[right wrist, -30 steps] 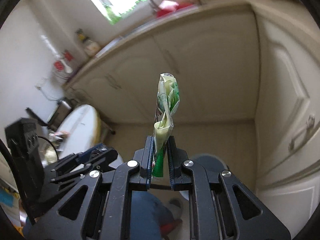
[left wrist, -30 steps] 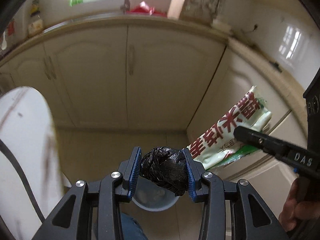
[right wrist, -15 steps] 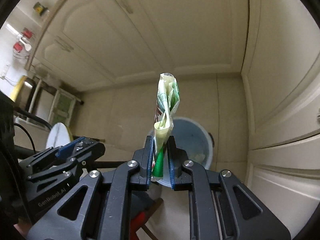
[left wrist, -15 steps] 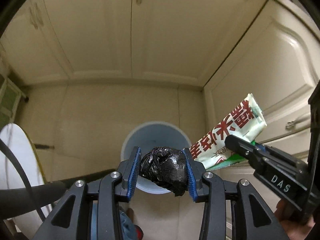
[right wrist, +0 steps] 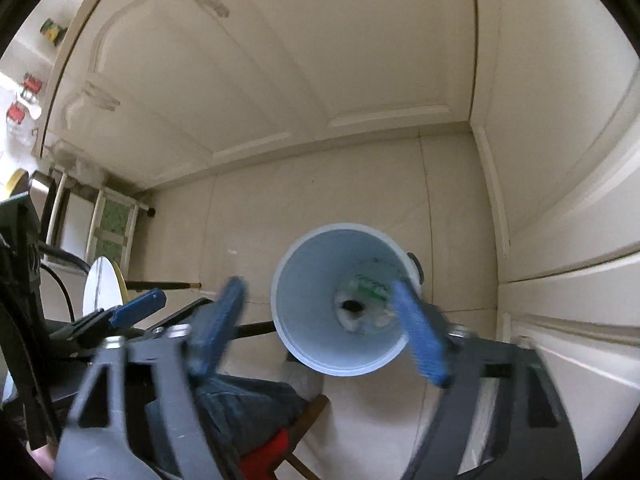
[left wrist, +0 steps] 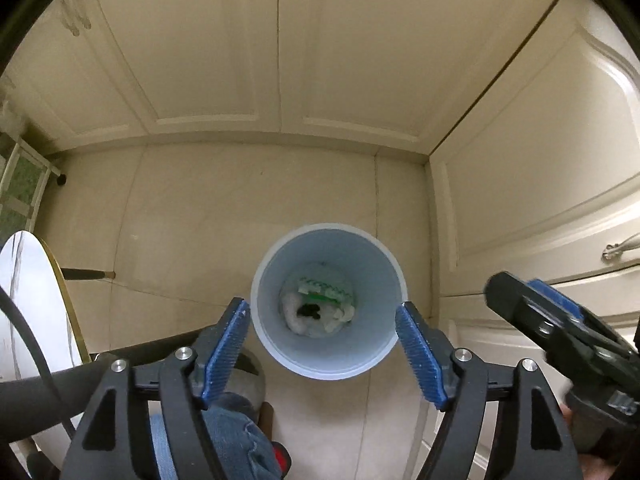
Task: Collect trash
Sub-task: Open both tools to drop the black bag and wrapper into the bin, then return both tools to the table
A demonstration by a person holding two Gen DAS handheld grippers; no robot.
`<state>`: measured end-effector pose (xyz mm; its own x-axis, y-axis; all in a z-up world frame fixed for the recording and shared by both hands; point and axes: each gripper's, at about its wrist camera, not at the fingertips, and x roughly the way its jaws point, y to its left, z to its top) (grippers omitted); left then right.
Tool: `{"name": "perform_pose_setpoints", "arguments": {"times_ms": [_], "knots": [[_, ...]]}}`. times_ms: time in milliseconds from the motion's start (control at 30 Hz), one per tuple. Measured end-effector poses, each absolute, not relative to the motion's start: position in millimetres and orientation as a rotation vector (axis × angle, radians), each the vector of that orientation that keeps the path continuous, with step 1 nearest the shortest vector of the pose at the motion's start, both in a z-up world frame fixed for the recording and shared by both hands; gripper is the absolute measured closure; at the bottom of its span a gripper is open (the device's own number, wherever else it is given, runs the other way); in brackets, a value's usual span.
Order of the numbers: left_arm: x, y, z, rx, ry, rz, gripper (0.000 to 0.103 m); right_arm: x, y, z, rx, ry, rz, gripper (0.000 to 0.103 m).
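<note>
A light blue trash bin [left wrist: 276, 264] stands on the tiled floor below both grippers; it also shows in the right wrist view [right wrist: 304, 280]. At its bottom lie the black bag wad [left wrist: 309, 312], the green and white wrapper [left wrist: 324, 287] and white scraps. My left gripper [left wrist: 324, 350] is open and empty, its blue pads spread on either side of the bin's mouth. My right gripper [right wrist: 320, 328] is open and empty above the bin, blurred by motion. It also shows at the right of the left wrist view [left wrist: 560, 320].
Cream cabinet doors [left wrist: 280, 48] close in the floor at the back and right. A round white table with a gold rim [left wrist: 36, 312] stands at the left. The person's jeans and a red shoe [left wrist: 240, 444] are below the grippers.
Both grippers opened over the bin. The black bag wad dropped from the left one and the wrapper from the right one into the bin.
</note>
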<state>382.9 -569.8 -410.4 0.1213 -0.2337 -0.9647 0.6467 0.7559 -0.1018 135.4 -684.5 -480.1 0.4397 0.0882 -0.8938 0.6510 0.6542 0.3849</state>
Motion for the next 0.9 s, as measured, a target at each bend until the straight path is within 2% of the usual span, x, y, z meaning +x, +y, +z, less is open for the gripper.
{"name": "perform_pose_setpoints", "arguments": {"times_ms": [33, 67, 167, 300, 533, 733, 900], "knots": [[380, -568, -408, 0.388, 1.294, -0.671, 0.029, 133, -686, -480, 0.826, 1.067, -0.406, 0.001], [379, -571, -405, 0.39, 1.282, -0.673, 0.027, 127, -688, -479, 0.857, 1.042, -0.413, 0.0], [369, -571, -392, 0.443, 1.203, -0.637, 0.022, 116, -691, -471, 0.912, 1.01, -0.433, 0.0], [352, -556, -371, 0.438, 1.132, -0.643, 0.022, 106, -690, -453, 0.942, 0.962, -0.444, 0.0], [318, -517, -302, 0.369, 0.991, -0.745, 0.022, 83, -680, -383, 0.929, 0.802, -0.476, 0.0], [281, -447, -231, 0.296, 0.836, -0.797, 0.02, 75, -653, -306, 0.858, 0.674, -0.471, 0.0], [263, -373, -178, 0.213, 0.708, -0.762, 0.011, 86, -615, -250, 0.774, 0.607, -0.417, 0.0]]}}
